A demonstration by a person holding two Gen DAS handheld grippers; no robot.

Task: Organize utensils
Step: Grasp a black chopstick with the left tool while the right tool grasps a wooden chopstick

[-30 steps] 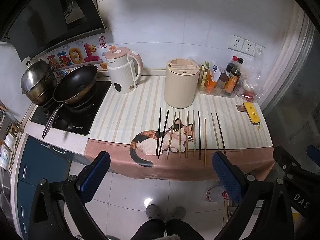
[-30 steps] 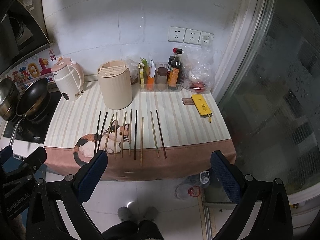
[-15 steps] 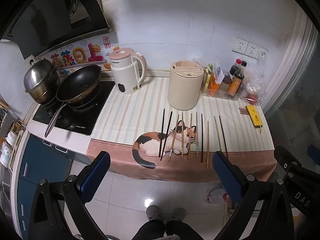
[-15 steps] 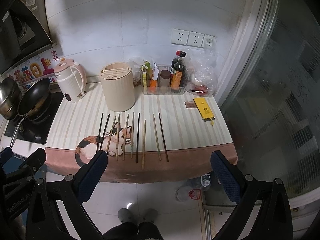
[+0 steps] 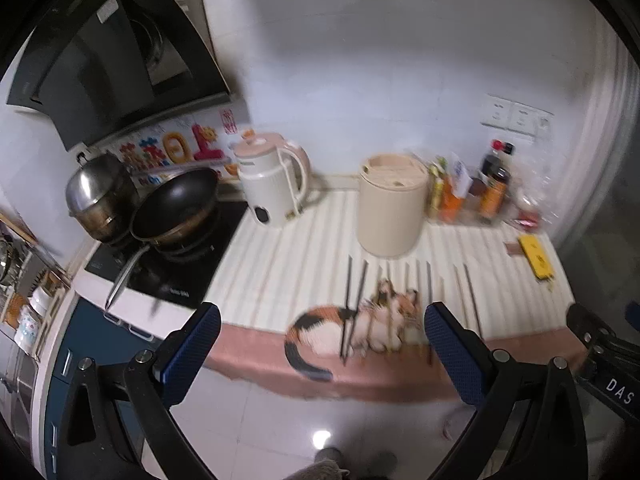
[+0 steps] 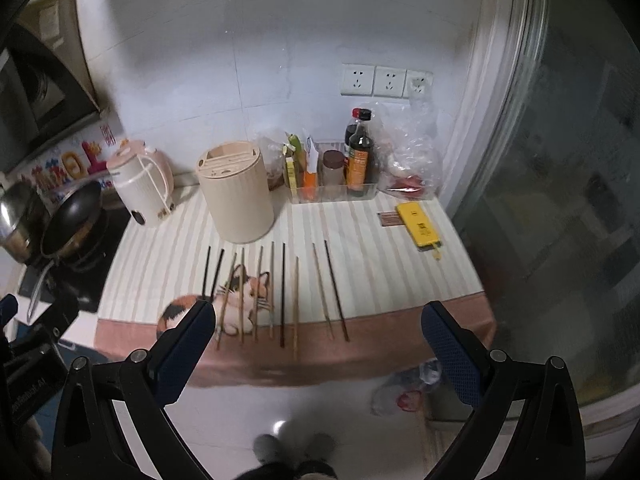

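Broadly, the tabletop [image 6: 360, 240], covered by a striped cloth with a calico cat print [image 6: 240, 300], is filling the middle of both wrist views, with a white tiled wall rising behind it at 12 o'clock. Off at 9 o'clock from the cloth, a black wok [image 5: 176, 200] and a steel lidded pot [image 5: 98, 188] are sitting on the stove. A pink and white kettle [image 6: 142, 188] is standing at 10 o'clock of the cat print, and a beige cylindrical utensil holder [image 6: 236, 192] is standing upright just beside it, toward 12 o'clock of the chopsticks. At 1 o'clock from the holder, a clear tray of sauce bottles [image 6: 360, 160] is resting against the wall, and a yellow phone-like slab [image 6: 418, 226] is lying at 3 o'clock of the holder. The chopsticks [image 6: 296, 300] are lying on the cloth in a loose row, roughly parallel, dark ones and pale wooden ones, some crossing the cat print; none is touching the holder. The left gripper [image 5: 320, 352] is hovering over the floor at 6 o'clock of the tabletop edge with its jaws spread wide and nothing between them. The right gripper [image 6: 316, 348] is hanging likewise at 6 o'clock of the chopstick row, jaws wide apart and empty. The left view is blurred, so its finer detail is unclear.
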